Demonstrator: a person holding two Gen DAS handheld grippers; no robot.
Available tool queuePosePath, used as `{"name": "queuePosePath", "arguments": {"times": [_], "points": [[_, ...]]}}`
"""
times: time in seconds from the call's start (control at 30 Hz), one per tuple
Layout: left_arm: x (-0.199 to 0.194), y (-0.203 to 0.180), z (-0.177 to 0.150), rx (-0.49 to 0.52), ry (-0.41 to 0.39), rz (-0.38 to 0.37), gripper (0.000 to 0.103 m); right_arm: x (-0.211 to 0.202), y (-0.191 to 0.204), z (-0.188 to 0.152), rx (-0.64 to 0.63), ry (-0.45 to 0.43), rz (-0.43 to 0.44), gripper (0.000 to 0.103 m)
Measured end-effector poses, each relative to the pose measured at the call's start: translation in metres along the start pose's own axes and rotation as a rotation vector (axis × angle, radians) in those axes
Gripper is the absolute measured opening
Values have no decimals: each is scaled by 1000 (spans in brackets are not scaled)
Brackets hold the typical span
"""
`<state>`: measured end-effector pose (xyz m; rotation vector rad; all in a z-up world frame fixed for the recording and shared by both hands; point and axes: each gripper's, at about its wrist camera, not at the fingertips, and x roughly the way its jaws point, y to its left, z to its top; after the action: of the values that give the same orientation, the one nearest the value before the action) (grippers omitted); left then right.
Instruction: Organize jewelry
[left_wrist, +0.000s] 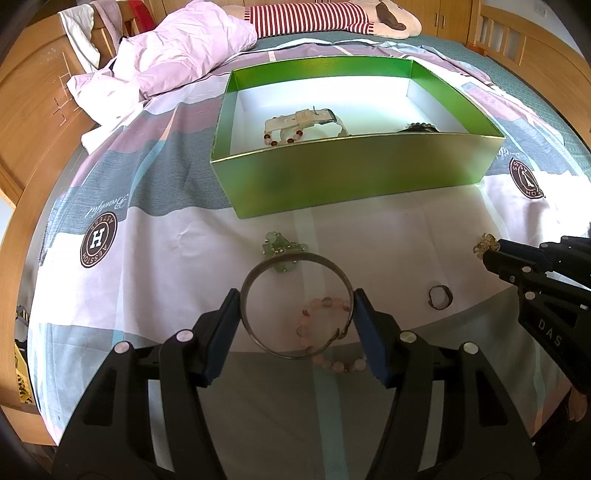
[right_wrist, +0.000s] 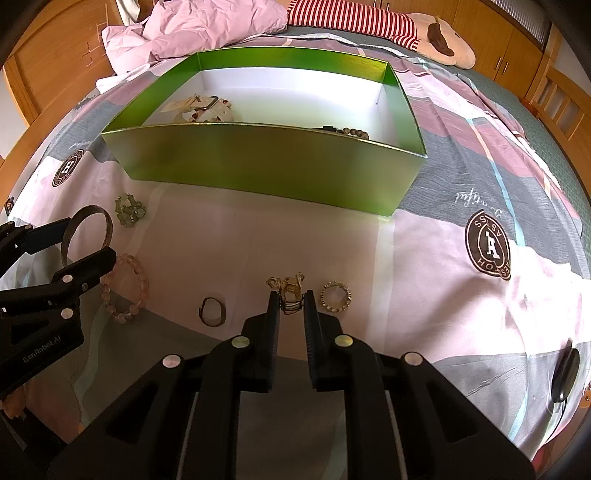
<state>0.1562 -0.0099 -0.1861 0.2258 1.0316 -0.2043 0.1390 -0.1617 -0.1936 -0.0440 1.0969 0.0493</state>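
Note:
A dark metal bangle (left_wrist: 295, 255) sits across my left gripper (left_wrist: 297, 302), whose blue pads are shut on its two sides; the right wrist view shows the same bangle (right_wrist: 108, 226) and left gripper (right_wrist: 90, 239). Under it on the bedsheet lie a pink bead bracelet (left_wrist: 341, 365) and a green bead piece (left_wrist: 277, 243). My right gripper (right_wrist: 291, 298) is shut on a small gold ornament (right_wrist: 289, 285), also seen as the gold ornament (left_wrist: 483, 243). A green box (left_wrist: 351, 177) stands behind, with a white strap piece (left_wrist: 306, 120) and dark beads (left_wrist: 421, 127) inside.
A small dark ring (right_wrist: 213, 311) and a studded gold ring (right_wrist: 335, 296) lie on the sheet near the right gripper. A pink quilt (left_wrist: 184, 48) and a striped plush toy (left_wrist: 314, 16) lie behind the box. Wooden bed rails run along both sides.

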Motion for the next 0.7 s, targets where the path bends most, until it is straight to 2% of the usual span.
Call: {"name": "queuePosePath", "arguments": {"times": [0.2, 0.33, 0.43, 0.7], "points": [[-3, 2, 1, -8, -11, 8, 61, -8, -3, 2, 11, -18, 7, 14], [-18, 4, 5, -6, -81, 32, 61, -30, -7, 6, 17, -89, 14, 14], [-27, 4, 8, -2, -121, 20, 61, -36, -8, 8, 15, -117, 6, 14], [-19, -4, 5, 33, -90, 20, 61, -21, -4, 5, -1, -73, -9, 14]]}}
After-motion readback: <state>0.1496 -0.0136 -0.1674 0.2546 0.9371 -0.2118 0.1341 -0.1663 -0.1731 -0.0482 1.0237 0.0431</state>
